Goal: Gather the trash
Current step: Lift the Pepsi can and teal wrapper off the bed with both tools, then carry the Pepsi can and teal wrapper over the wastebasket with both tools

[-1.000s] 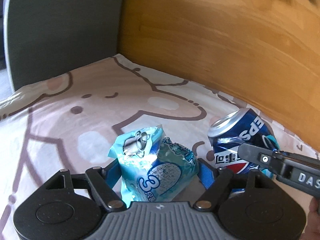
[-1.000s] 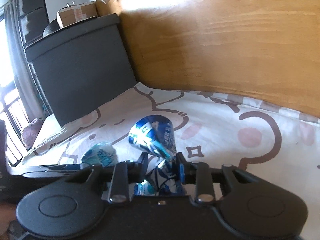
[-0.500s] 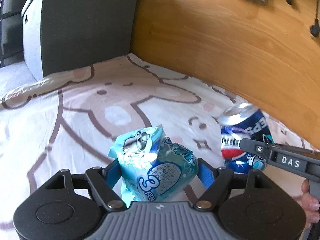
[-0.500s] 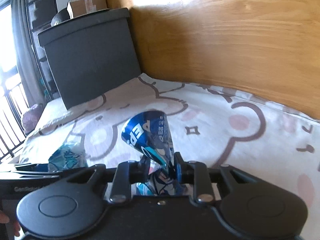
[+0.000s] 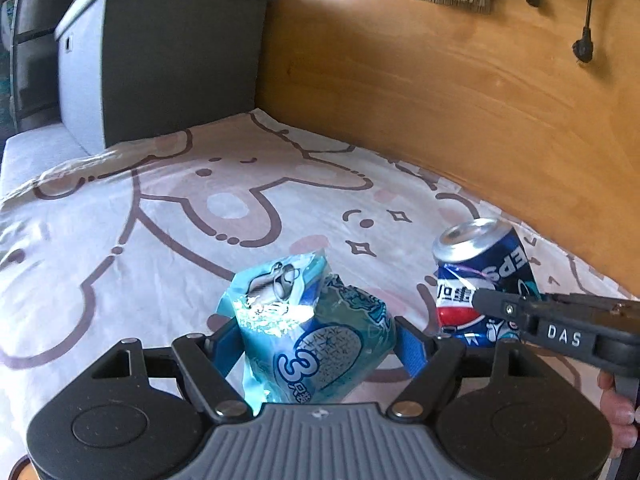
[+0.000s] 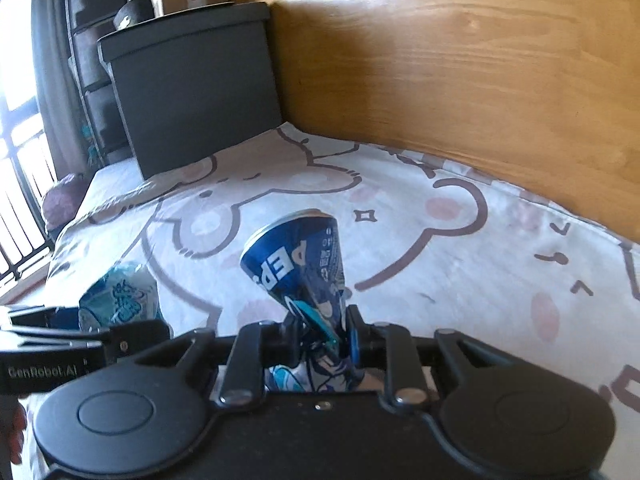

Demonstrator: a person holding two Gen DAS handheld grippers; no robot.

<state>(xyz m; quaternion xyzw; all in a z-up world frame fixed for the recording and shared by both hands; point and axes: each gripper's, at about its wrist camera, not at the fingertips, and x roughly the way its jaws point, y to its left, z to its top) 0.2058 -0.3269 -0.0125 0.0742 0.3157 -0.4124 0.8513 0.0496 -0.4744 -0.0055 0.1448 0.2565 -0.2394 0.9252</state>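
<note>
Fingers of the left gripper [image 5: 316,344] are being held apart around a blue snack bag [image 5: 310,332], which is being gripped between the blue pads [image 5: 412,350] above the cartoon-print bedsheet [image 5: 168,220]. At the right gripper [image 6: 322,338], the jaws have just been closing, and a crushed blue Pepsi can [image 6: 298,258] is being pinched at its flattened lower end, its top tilted up and leftward, near the wooden headboard [image 6: 460,72].
</note>
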